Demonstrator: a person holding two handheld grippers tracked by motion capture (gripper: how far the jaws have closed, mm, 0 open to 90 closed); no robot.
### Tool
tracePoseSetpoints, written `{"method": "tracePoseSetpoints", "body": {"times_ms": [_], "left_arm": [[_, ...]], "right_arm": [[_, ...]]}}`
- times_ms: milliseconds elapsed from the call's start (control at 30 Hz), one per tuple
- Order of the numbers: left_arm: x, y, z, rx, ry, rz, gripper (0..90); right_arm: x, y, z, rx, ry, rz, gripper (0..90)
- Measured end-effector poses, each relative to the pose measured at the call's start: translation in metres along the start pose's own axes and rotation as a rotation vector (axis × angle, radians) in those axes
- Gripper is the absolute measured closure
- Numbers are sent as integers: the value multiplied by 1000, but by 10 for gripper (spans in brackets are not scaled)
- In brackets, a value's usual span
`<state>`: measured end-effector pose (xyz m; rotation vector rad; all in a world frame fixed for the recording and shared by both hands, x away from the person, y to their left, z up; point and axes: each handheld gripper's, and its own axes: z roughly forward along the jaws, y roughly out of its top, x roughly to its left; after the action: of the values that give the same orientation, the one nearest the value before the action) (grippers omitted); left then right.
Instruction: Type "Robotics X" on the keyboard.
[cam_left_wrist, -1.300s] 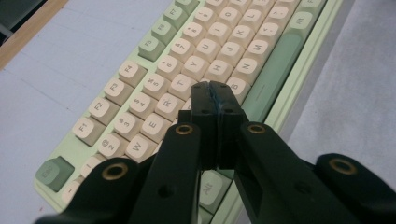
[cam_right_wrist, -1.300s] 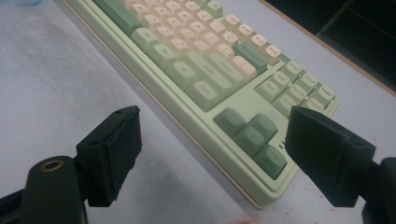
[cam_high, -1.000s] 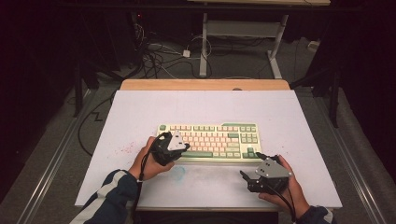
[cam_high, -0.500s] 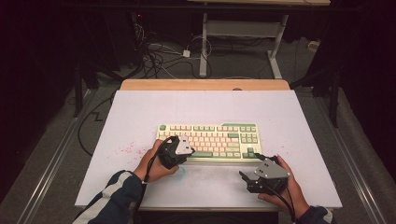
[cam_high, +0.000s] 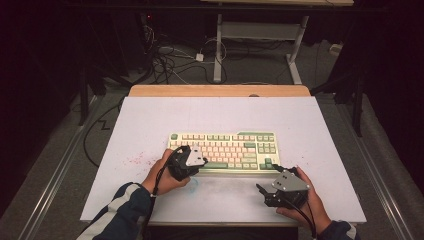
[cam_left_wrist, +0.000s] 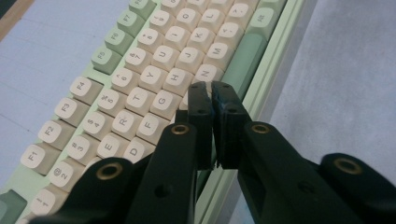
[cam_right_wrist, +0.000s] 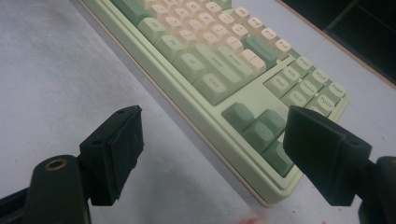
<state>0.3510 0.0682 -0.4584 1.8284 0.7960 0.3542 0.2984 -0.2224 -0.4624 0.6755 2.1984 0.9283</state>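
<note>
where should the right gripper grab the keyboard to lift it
Probably at the keyboard's near right corner by the arrow keys, coming in level from the person's side. The case is a low, flat slab lying flat on the table, so its thin front edge fits between jaws turned one above the other. The right gripper already stands open just short of that corner.
</note>
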Motion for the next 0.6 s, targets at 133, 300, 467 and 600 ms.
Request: {"method": "tracePoseSetpoints", "body": {"times_ms": [133,300,467,600], "left_arm": [[3,1,-4,-18,6,-3,779],[4,2,-7,-47,23,10,703],[5,3,-13,-77,16,13,598],[7,3,-19,-121,28,2,464]], "right_arm": [[0,0,0,2,2,0,207],[-1,0,0,5,8,8,204],[-2,0,-1,3,7,7,204],[-3,1,-3,-15,-2,16,204]]}}
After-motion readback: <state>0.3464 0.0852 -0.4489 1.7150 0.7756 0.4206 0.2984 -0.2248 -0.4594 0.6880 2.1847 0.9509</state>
